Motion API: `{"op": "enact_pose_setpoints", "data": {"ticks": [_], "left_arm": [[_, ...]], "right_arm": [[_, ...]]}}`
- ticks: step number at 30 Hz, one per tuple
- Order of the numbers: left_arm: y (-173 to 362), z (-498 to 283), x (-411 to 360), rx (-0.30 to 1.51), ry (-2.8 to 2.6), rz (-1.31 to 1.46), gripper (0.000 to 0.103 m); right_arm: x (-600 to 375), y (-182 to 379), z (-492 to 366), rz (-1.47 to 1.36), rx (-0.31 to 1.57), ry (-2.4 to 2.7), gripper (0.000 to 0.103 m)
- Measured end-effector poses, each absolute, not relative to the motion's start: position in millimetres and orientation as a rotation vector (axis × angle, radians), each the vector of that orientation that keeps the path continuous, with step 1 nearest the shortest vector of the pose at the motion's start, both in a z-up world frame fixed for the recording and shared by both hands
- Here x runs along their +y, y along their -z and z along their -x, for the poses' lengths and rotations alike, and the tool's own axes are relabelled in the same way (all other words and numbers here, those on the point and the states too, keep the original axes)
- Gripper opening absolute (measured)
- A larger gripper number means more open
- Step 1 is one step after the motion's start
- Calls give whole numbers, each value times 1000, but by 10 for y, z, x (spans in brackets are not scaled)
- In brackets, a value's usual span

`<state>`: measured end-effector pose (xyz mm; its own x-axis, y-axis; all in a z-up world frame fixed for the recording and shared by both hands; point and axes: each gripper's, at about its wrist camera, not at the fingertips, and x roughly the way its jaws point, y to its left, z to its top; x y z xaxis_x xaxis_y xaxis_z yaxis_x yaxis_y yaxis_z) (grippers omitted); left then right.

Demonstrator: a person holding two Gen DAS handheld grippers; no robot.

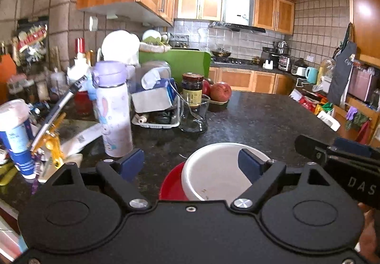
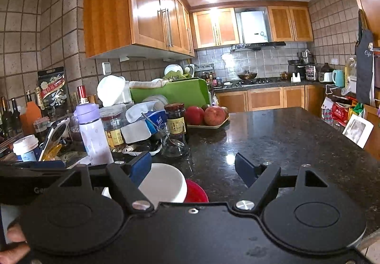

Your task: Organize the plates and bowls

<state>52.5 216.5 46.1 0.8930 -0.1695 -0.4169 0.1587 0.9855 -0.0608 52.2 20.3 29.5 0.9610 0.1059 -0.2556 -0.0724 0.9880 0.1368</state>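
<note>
A white bowl [image 1: 213, 171] sits on a red plate [image 1: 172, 186] on the dark granite counter [image 1: 261, 119], near its front edge. My left gripper [image 1: 191, 161] is open just above and before them, its right finger over the bowl's inside. In the right wrist view the white bowl [image 2: 163, 183] and red plate [image 2: 196, 192] lie low and left. My right gripper [image 2: 193, 167] is open and empty, its left finger in front of the bowl's left side. The right gripper also shows at the right edge of the left wrist view [image 1: 337, 157].
Clutter lines the counter's left side: a purple-capped bottle [image 1: 115, 107], a tissue box [image 1: 154, 95], a glass with a spoon [image 1: 193, 114], a dark jar [image 1: 192, 88], apples on a tray [image 1: 219, 91] and a green dish rack [image 1: 190, 62] behind.
</note>
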Motion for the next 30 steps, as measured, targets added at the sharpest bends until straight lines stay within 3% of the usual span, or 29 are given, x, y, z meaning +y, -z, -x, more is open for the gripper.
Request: {"op": "enact_pose_setpoints", "data": {"ticks": [30], "left_arm": [[-247, -81, 1947, 634, 100, -70, 86]], "right_arm": [[152, -138, 189, -97, 407, -90, 79]]}}
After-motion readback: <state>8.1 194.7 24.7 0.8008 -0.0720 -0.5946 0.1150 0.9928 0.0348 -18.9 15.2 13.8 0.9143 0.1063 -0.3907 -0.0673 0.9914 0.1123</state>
